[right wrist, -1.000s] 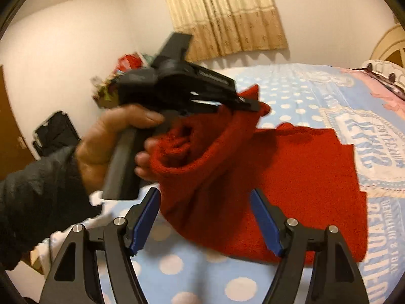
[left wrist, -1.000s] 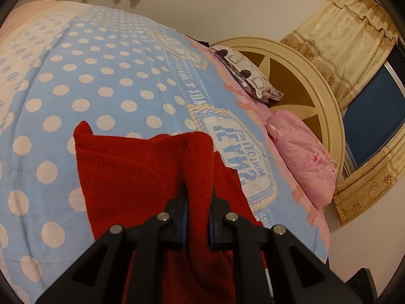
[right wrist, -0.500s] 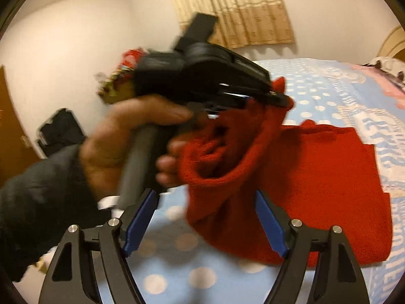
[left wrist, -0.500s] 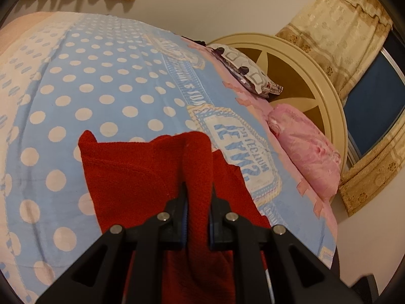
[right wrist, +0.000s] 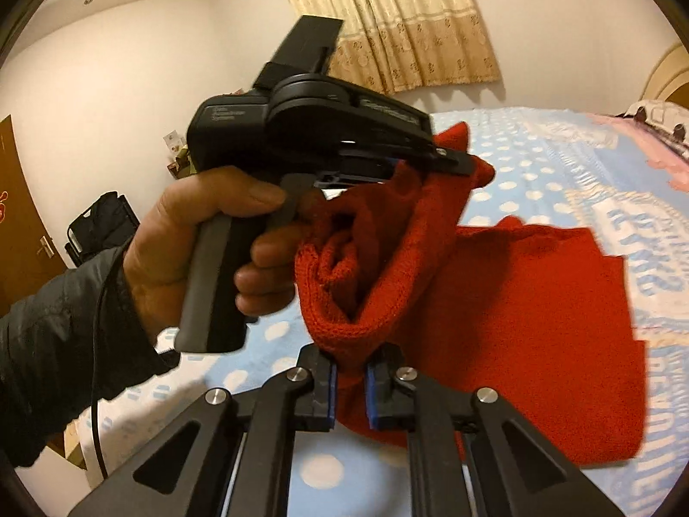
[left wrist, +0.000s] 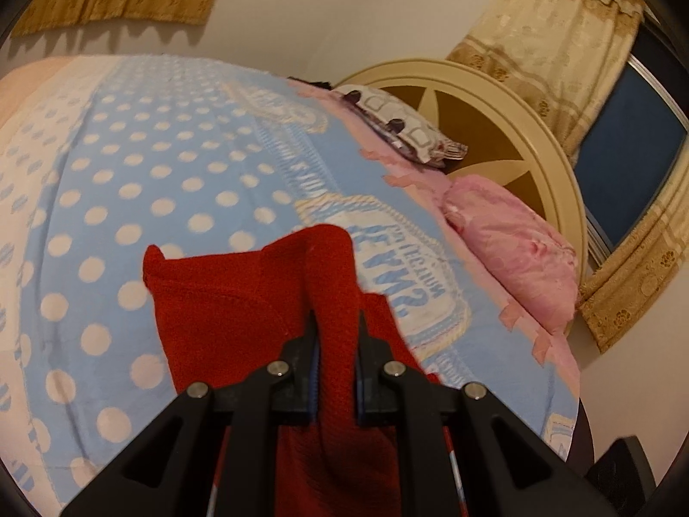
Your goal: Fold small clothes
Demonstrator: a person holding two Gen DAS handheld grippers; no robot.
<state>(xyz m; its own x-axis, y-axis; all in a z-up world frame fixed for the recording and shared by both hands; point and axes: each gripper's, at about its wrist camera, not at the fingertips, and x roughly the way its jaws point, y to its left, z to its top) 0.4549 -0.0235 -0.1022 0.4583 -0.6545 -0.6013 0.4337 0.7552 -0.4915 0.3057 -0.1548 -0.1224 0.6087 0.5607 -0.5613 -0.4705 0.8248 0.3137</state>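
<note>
Well, from the left wrist camera, the left gripper (left wrist: pixel 336 336) points down across the bed (left wrist: pixel 142 181), its jaws drawn narrow and pinching a raised ridge of the red garment (left wrist: pixel 224 306). That fold stands up between the blue pads and drapes back toward the camera, while the rest of the cloth lies flat on the dotted blue cover, one corner sticking up at the far left. Beyond it, a pink pillow (left wrist: pixel 516 258) and a patterned pillow (left wrist: pixel 405 129) sit against the round headboard (left wrist: pixel 538 142), with a curtain (left wrist: pixel 555 38) beside a dark window.

Seen from the right wrist camera, the right gripper (right wrist: pixel 349 392) has its jaws closed tight on a lower bunch of the red garment (right wrist: pixel 538 336), the knit squeezed between the blue pads. Above and to the left, a hand (right wrist: pixel 202 241) wraps the grey handle of the left gripper (right wrist: pixel 456 161), one finger across the trigger, the others curled underneath and touching the rolled cloth. A dark sleeve (right wrist: pixel 51 336) runs back from the wrist toward the lower left, a thin cable hanging along it. That gripper lies almost level, its tips clamped on an upper edge of the garment, so the cloth hangs in a loose roll between the two grips. The remainder spreads flat over the bed (right wrist: pixel 538 172) to the right. A curtain (right wrist: pixel 400 21) hangs on the far wall, and a wooden door (right wrist: pixel 21 224) stands at the left.
</note>
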